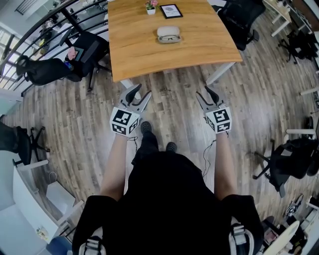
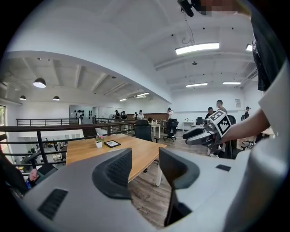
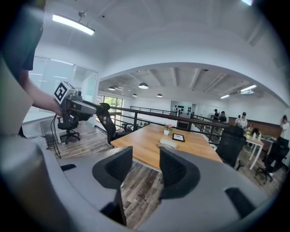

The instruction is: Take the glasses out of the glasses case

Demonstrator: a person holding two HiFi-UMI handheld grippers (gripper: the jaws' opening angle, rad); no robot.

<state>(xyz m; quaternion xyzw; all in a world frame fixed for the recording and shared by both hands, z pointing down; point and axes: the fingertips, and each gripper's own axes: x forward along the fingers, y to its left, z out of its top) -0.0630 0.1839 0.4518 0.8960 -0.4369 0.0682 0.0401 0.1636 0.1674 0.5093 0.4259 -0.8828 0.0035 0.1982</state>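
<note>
A pale glasses case (image 1: 168, 34) lies on the wooden table (image 1: 144, 55), toward its far middle, with dark glasses showing at its front. The right gripper view shows the case (image 3: 168, 142) small and far off. I stand back from the table on the wooden floor. My left gripper (image 1: 141, 92) and right gripper (image 1: 203, 92) are held out in front of me, short of the table's near edge. Both are open and empty. The left gripper (image 2: 145, 165) looks past the table's corner; the right gripper (image 3: 146, 165) points at the table.
Behind the case stand a small potted plant (image 1: 151, 7) and a black picture frame (image 1: 171, 11). Black office chairs sit at the table's left (image 1: 87, 50) and right (image 1: 241, 20). A railing (image 1: 35, 30) runs along the far left. More chairs stand at the right (image 1: 291, 159).
</note>
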